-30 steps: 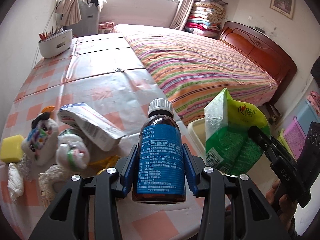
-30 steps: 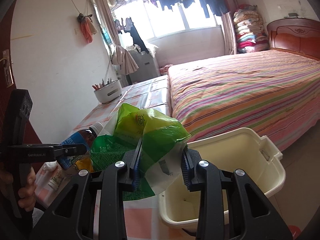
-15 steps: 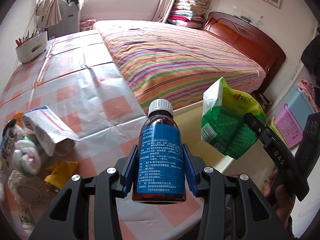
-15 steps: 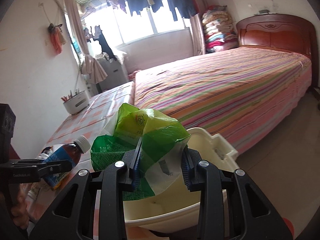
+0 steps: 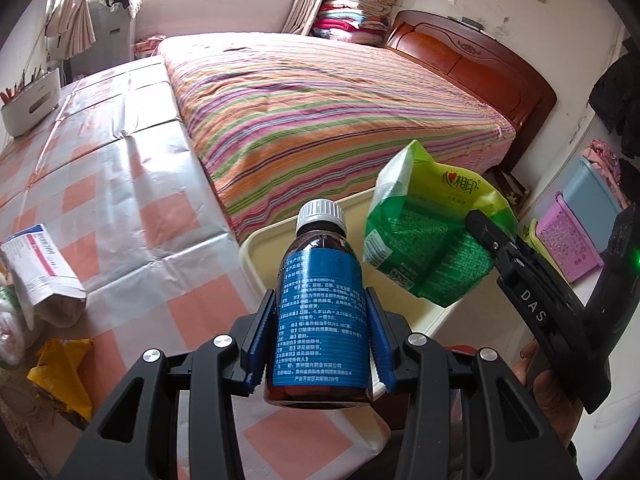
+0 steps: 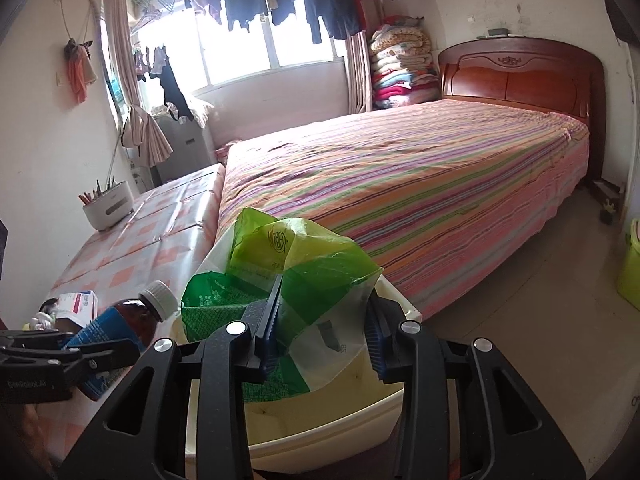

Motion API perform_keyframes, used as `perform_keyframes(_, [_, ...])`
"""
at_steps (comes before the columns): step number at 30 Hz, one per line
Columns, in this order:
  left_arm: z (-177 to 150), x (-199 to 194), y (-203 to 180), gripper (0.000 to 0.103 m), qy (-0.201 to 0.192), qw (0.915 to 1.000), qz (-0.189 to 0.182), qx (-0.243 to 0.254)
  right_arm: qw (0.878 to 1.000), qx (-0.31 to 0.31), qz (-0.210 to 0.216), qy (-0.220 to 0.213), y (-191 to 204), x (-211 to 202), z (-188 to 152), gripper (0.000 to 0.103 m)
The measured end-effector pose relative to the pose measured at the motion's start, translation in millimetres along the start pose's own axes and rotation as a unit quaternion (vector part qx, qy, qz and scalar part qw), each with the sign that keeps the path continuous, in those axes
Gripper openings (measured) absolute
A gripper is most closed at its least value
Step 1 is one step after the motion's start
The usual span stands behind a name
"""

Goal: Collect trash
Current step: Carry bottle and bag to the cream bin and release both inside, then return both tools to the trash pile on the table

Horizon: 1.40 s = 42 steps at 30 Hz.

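**A:** What has the left tool (image 5: 320, 296) got?

**B:** A brown bottle (image 5: 322, 304) with a blue label and a white cap. The blue pads clamp it on both sides at mid-label, at a middling width. The bottle stands up along the fingers, cap away from the camera.

**A:** Where is it over?

**B:** In the left view its cap sits in front of the near rim of the cream bin (image 5: 256, 252). The bin stands just beside the checked surface (image 5: 120, 168), between it and the striped bed (image 5: 320, 100).

**A:** And the right tool (image 6: 324, 304)?

**B:** A crumpled green bag (image 6: 280, 256) is between its jaws, held up over the bin's open top. The jaws have just been opening a little. One pad lies against the bag. The other is at the bag's edge, and I cannot tell how firmly it presses.

**A:** Are the two near each other?

**B:** Yes. From the left view the bag hangs just right of the bottle, apart from it. From the right view the bottle shows low on the left, tilted toward the bin.

**A:** Anything left on the surface?

**B:** A torn white box (image 5: 36, 256) lies near the left edge, and a yellow wrapper (image 5: 64, 376) nearer the camera. More bits past them are too cut off to name.
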<state>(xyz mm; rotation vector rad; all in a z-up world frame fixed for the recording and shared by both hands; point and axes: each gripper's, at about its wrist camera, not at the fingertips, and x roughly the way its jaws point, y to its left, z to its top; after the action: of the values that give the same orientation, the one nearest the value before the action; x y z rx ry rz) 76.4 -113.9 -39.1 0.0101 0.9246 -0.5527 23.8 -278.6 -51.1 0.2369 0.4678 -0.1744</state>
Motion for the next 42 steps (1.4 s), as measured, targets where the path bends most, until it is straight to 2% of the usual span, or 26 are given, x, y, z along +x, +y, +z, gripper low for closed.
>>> perform_keyframes(3, [2,6,-6,0.042,0.002,1.0,-0.004,0.003,1.0,0.006,-0.008,0.007,-3,5,0,0.043])
perform_keyframes(4, [2,8,-8,0.042,0.003,1.0,-0.005,0.004,1.0,0.01,-0.007,0.01,-4,7,0,0.049])
perform_keyframes(8, [3,16,-13,0.042,0.008,0.9999,-0.004,0.006,1.0,0.02,-0.007,0.007,-7,5,0,0.058])
perform_keyframes(10, [4,21,-13,0.042,0.012,0.9999,-0.005,0.004,0.999,0.028,-0.016,-0.007,-11,-1,2,0.068])
perform_keyframes(15, [3,27,-16,0.042,0.019,0.9998,-0.006,0.009,0.998,0.054,-0.017,-0.04,-23,-17,4,0.07])
perform_keyframes(25, [1,40,-34,0.043,0.021,0.9989,0.008,0.041,0.996,0.06,-0.01,-0.068,-24,-28,7,0.07])
perform_keyframes(26, [1,41,-35,0.044,0.02,0.9988,0.009,0.043,0.996,0.061,-0.01,-0.069,-24,-30,6,0.07])
perform_keyframes(28, [2,41,-38,0.055,0.018,0.9985,0.013,0.05,0.996,0.062,-0.008,-0.07,-24,-31,6,0.07])
perform_keyframes(29, [2,41,-40,0.065,0.013,0.9983,0.018,0.053,0.996,0.063,-0.007,-0.07,-24,-31,6,0.07])
perform_keyframes(30, [2,39,-41,0.069,0.005,0.9982,0.02,0.056,0.995,0.063,-0.006,-0.071,-23,-32,6,0.07])
perform_keyframes(35, [2,31,-47,0.074,-0.012,0.9966,0.029,0.076,0.994,0.063,0.004,-0.085,-22,-38,9,0.07])
perform_keyframes(39, [2,20,-37,0.074,-0.025,0.9972,0.032,0.062,0.992,0.065,0.017,-0.106,-16,-48,12,0.072])
perform_keyframes(42, [2,6,-19,0.074,-0.044,0.9974,0.044,0.036,0.992,0.059,0.035,-0.102,-4,-46,14,0.074])
